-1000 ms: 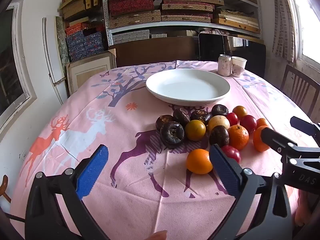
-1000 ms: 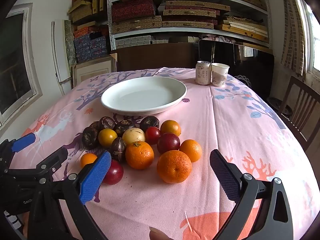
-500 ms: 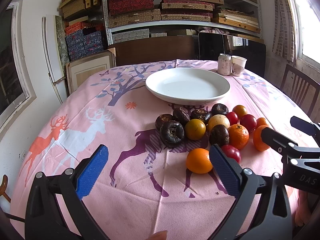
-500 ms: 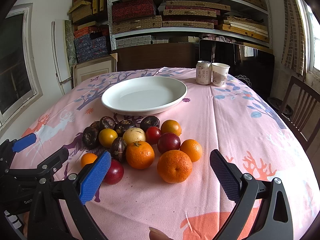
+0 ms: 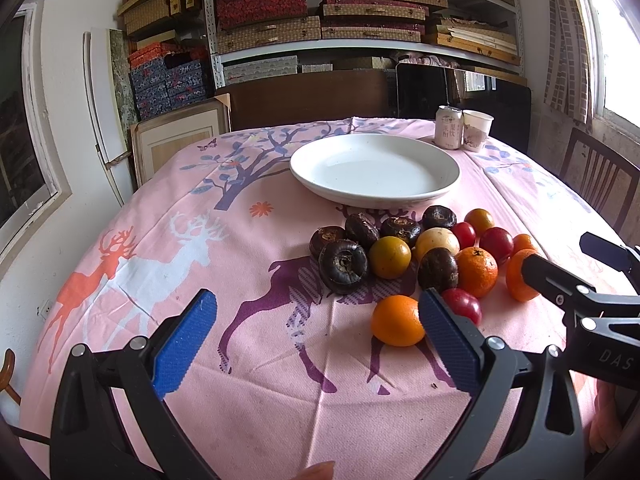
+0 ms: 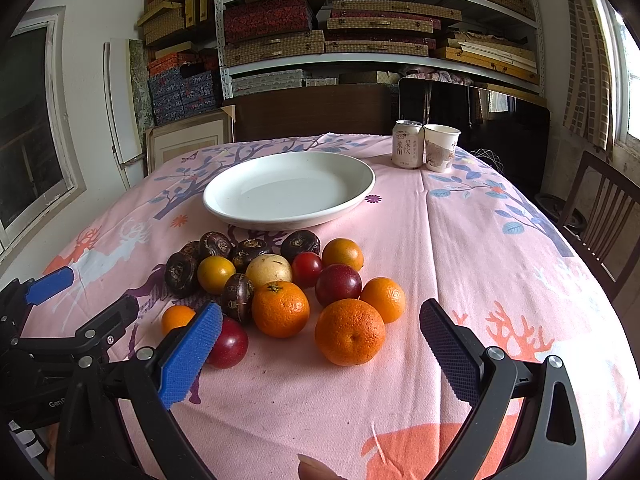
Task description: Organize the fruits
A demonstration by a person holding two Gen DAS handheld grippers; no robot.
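A pile of fruit lies on the pink tablecloth: oranges, red plums, dark brown round fruits, a pale one. Behind it stands an empty white plate [image 5: 376, 168] [image 6: 288, 188]. My left gripper [image 5: 316, 340] hovers open near the table's front; a small orange [image 5: 397, 320] lies just beside its right pad [image 5: 448, 340]. My right gripper [image 6: 320, 356] is open, and a large orange [image 6: 350, 331] sits just beyond the gap between its pads. A red plum [image 6: 228, 346] lies by its left pad [image 6: 192, 352]. Each gripper shows at the edge of the other's view.
A drink can [image 6: 407, 144] and a paper cup [image 6: 440, 147] stand at the table's far right. A wooden chair [image 6: 600, 216] is to the right of the table. Shelves stacked with boxes fill the back wall. A fingertip shows at the bottom edge.
Both grippers have crept very slightly forward; the fruit has not moved and both stay open.
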